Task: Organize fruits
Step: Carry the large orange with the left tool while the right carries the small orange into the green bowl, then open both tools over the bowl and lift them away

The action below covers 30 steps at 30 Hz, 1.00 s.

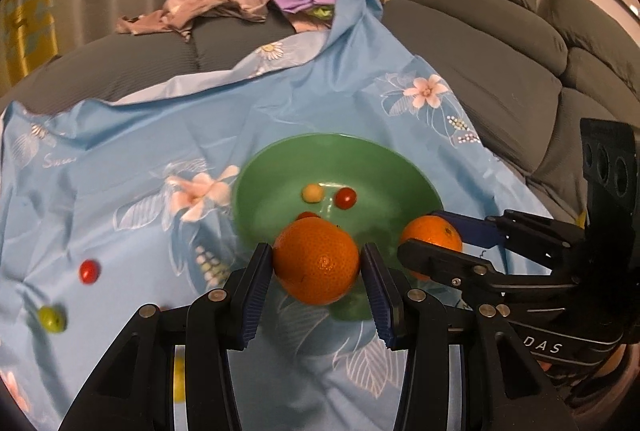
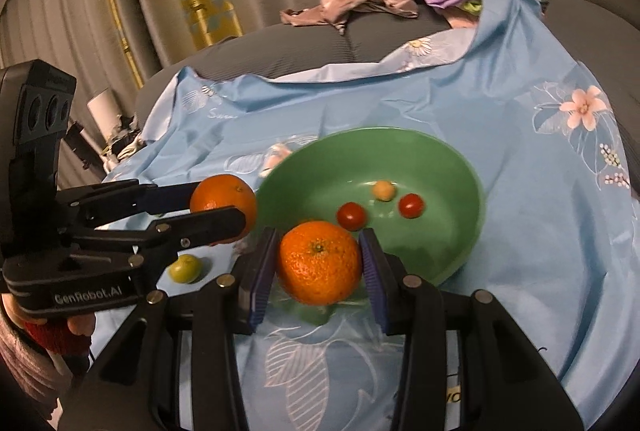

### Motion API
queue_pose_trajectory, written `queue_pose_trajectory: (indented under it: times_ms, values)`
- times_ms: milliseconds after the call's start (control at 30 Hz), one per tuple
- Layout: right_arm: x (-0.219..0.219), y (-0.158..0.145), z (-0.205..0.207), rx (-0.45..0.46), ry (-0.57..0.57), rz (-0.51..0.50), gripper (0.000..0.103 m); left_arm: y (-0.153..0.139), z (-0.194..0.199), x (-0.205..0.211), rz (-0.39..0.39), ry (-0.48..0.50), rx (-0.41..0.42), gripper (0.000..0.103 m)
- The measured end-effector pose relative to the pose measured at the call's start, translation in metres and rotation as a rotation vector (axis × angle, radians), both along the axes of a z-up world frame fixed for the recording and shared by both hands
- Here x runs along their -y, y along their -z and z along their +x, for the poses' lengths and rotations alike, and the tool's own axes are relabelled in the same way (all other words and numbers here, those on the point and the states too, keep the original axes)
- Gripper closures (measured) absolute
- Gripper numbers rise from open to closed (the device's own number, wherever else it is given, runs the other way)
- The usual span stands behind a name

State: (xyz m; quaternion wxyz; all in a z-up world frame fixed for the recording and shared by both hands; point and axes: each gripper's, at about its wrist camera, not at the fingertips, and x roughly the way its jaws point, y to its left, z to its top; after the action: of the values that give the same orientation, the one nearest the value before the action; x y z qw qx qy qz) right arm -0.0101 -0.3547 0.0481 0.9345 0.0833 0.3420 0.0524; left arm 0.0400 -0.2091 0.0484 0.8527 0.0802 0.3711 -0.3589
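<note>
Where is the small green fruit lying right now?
The small green fruit lies on the blue cloth, outside the green bowl. In the left wrist view it sits at the lower left, just below a red cherry tomato.

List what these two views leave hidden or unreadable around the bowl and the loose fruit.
- Left wrist view: the orange in the left gripper covers the green bowl's near rim and most of a red fruit.
- Same view: a yellow object behind the gripper frame, unidentifiable.
- Same view: the loose green fruit, motion-blurred.
- Right wrist view: the right gripper's orange covers the bowl's near rim.
</note>
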Motion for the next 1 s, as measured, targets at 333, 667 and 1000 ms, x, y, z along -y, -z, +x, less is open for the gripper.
queue_pose_trajectory:
  times_ms: [333,667,1000]
  values:
    - [0.016,0.026,0.020,-0.054,0.036,-0.006,0.061,0.029,0.018,0.020,0.047,0.008,-0.052,0.057]
    - [0.010,0.027,0.018,-0.065,0.020,-0.011,0.059,0.027,0.015,0.011,0.064,-0.022,-0.035,0.057]
    - [-0.006,0.012,-0.002,-0.038,0.001,-0.018,0.044,0.019,-0.010,-0.034,0.024,-0.118,-0.065,0.046]
